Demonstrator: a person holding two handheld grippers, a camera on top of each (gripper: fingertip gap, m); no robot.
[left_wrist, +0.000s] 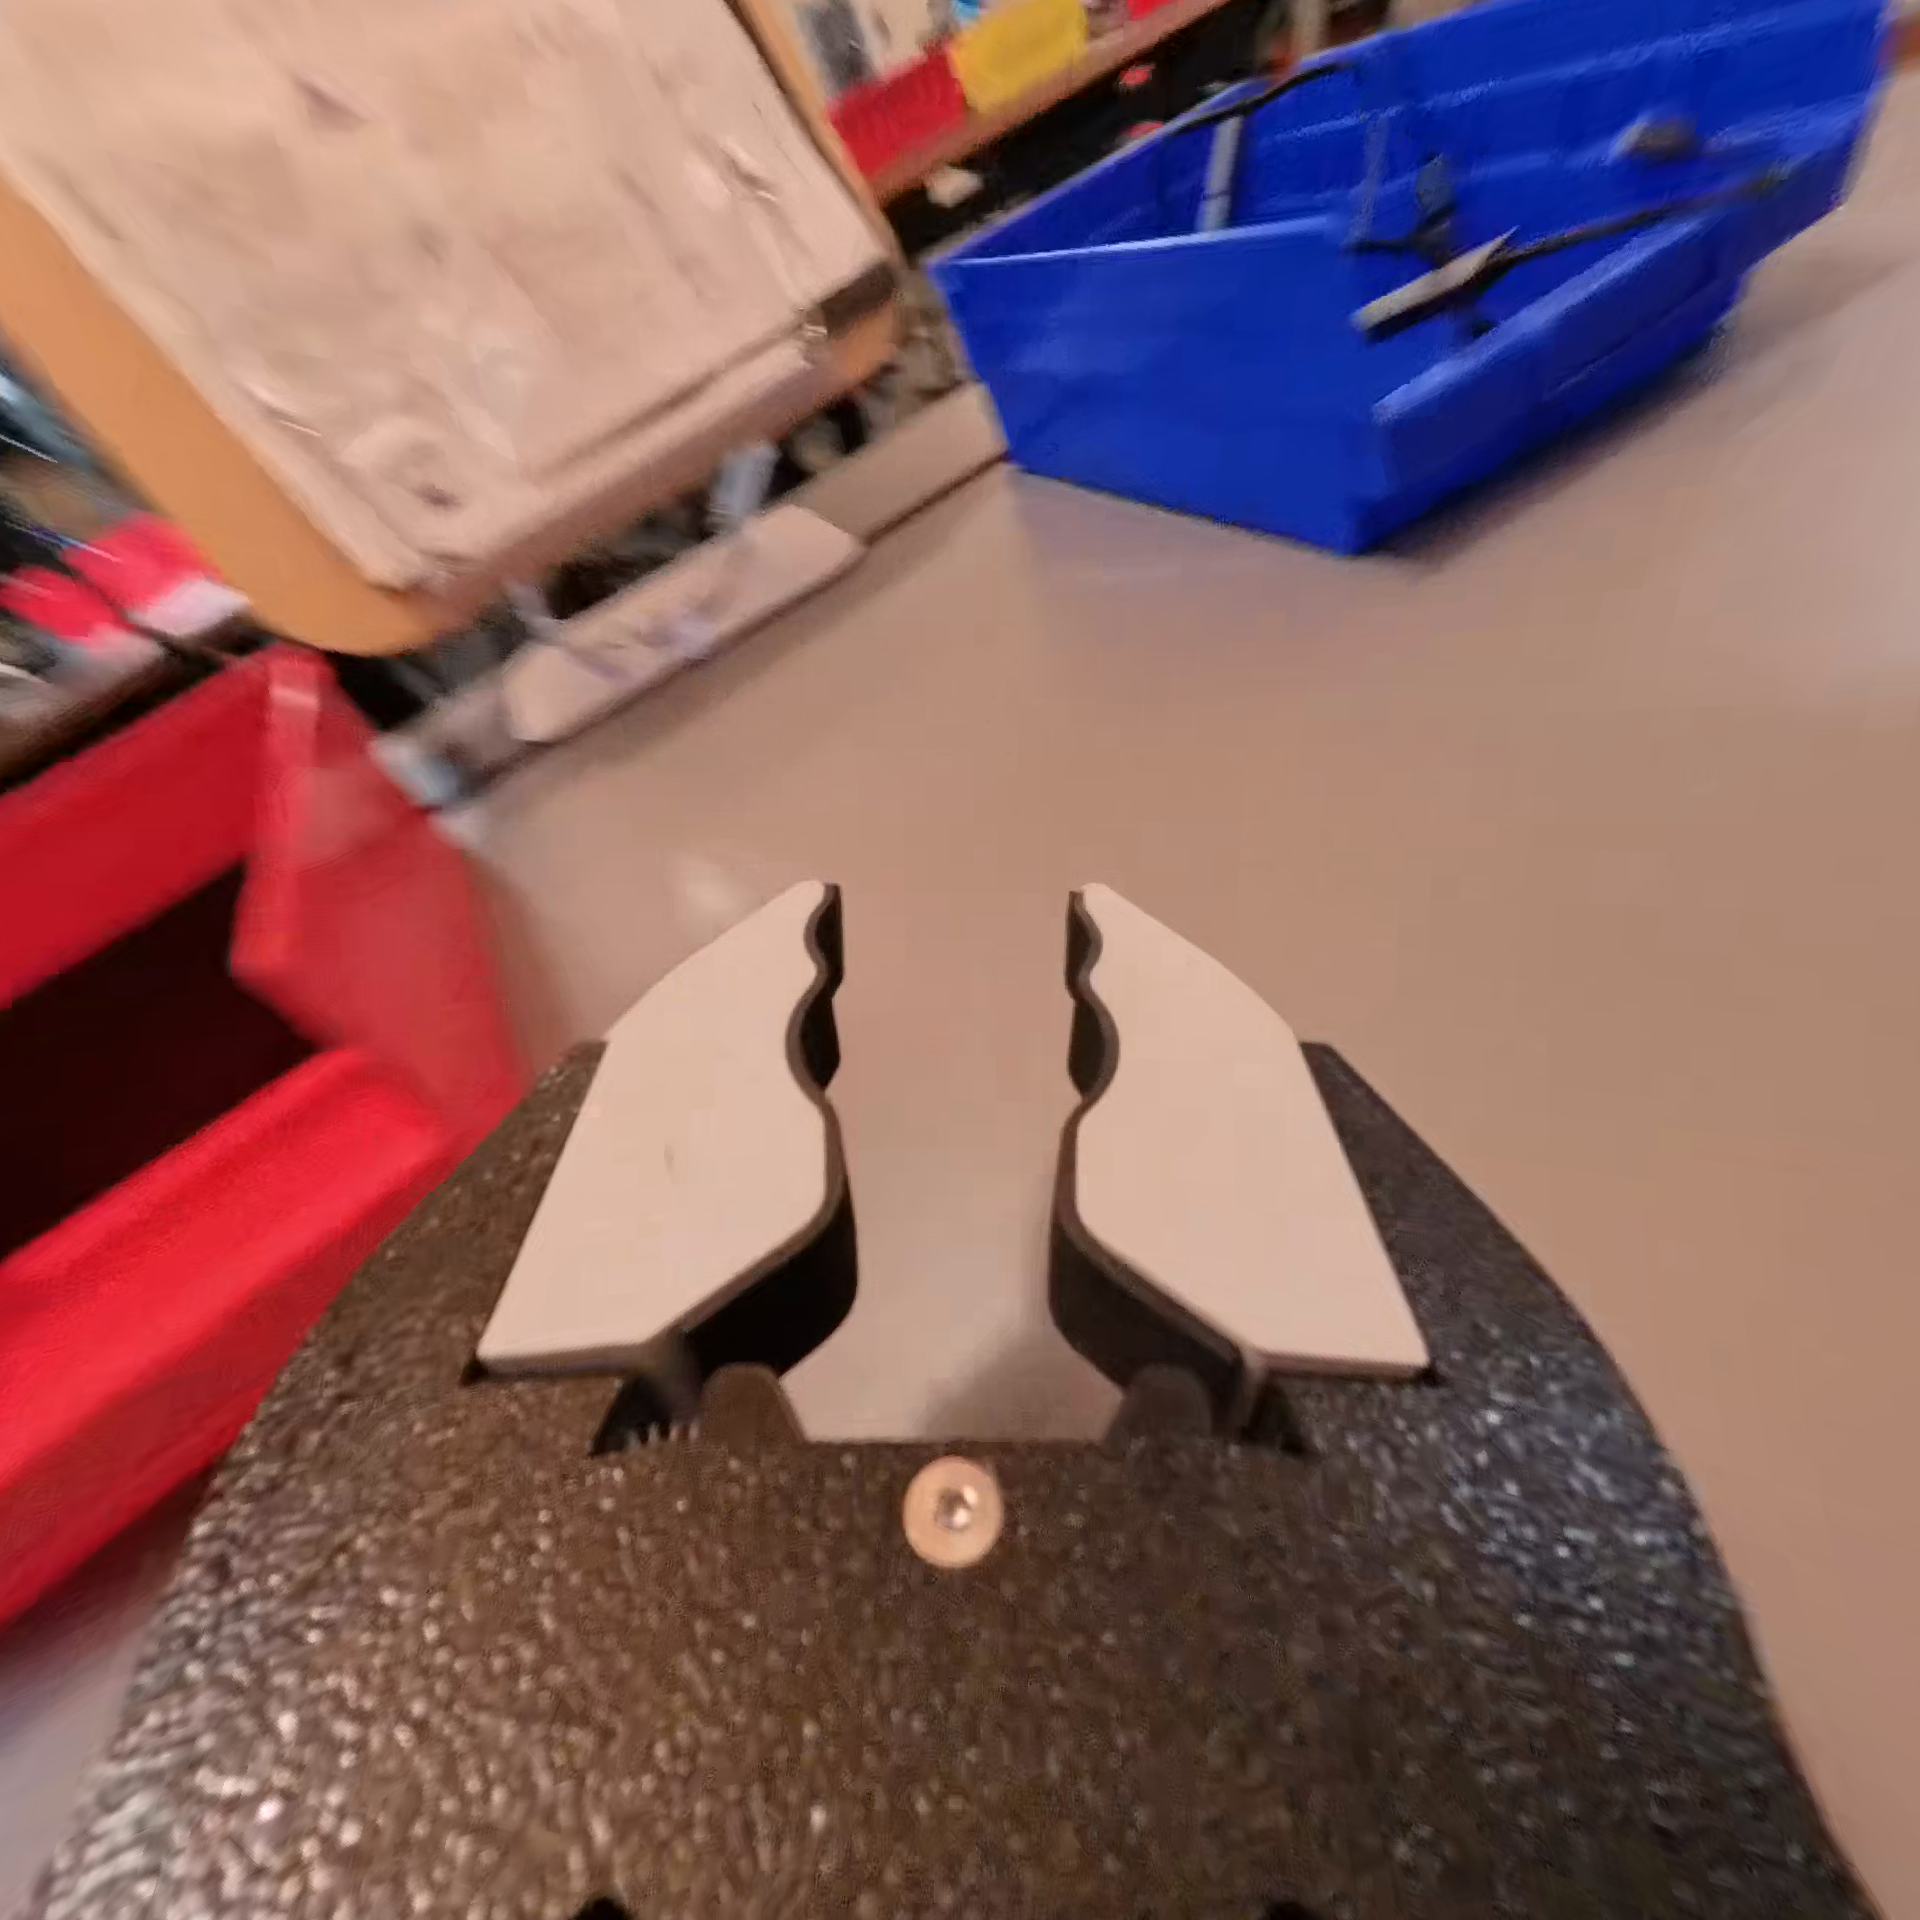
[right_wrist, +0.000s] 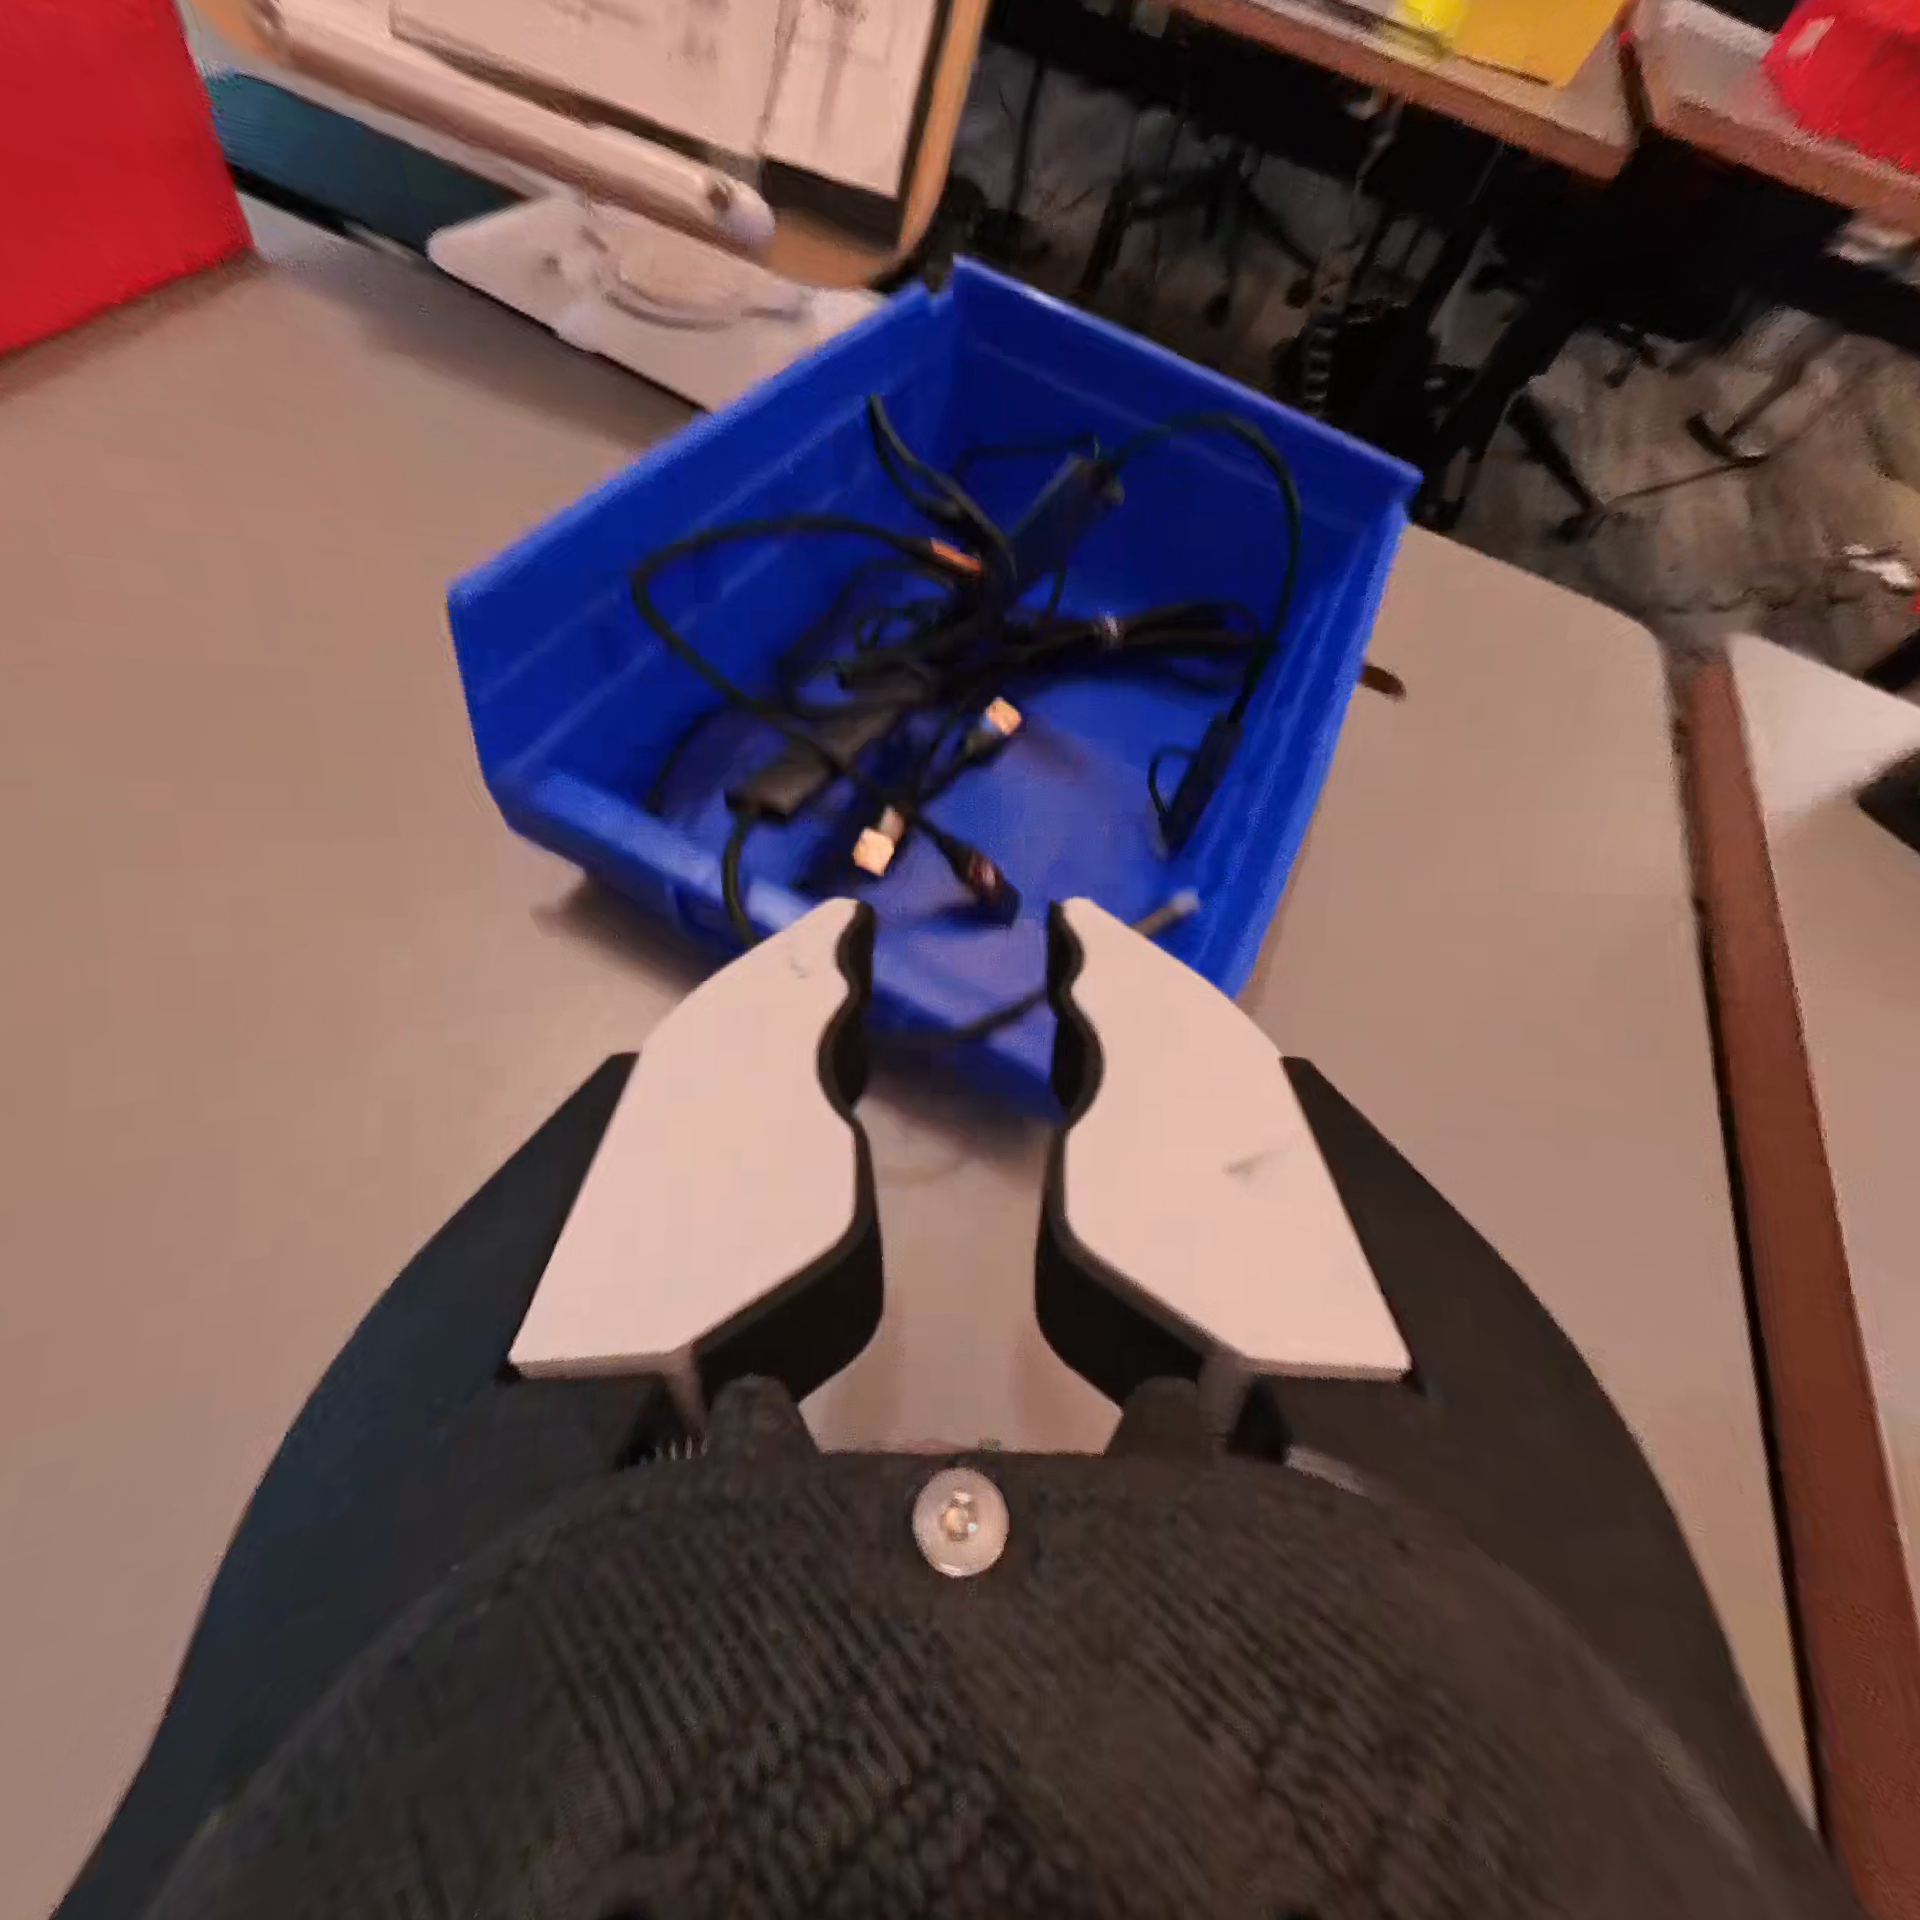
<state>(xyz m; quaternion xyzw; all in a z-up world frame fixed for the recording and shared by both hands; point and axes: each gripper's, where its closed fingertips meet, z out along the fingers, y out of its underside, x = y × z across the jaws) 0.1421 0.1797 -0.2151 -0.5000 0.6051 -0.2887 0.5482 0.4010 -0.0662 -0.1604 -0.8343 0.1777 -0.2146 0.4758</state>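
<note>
My right gripper (right_wrist: 954, 914) hangs w/ fingers parted, nothing held, tips just over the near lip of the open blue plastic bin (right_wrist: 540, 665), lined up on its tangled black cables (right_wrist: 935, 665). Left gripper (left_wrist: 954, 904) likewise parted & empty above bare grey bench (left_wrist: 1351, 831), red plastic bin (left_wrist: 343, 956) to its left.

The counter (right_wrist: 312, 727) is plain grey-beige with a brown edge strip. One bin (right_wrist: 561, 665) is bright blue and holds black cables (right_wrist: 935, 623) with metallic plug ends; another bin (left_wrist: 343, 1143) is red. The fingers (right_wrist: 727, 1164) are pale grey on top, black beneath, set in black textured bodies.
</note>
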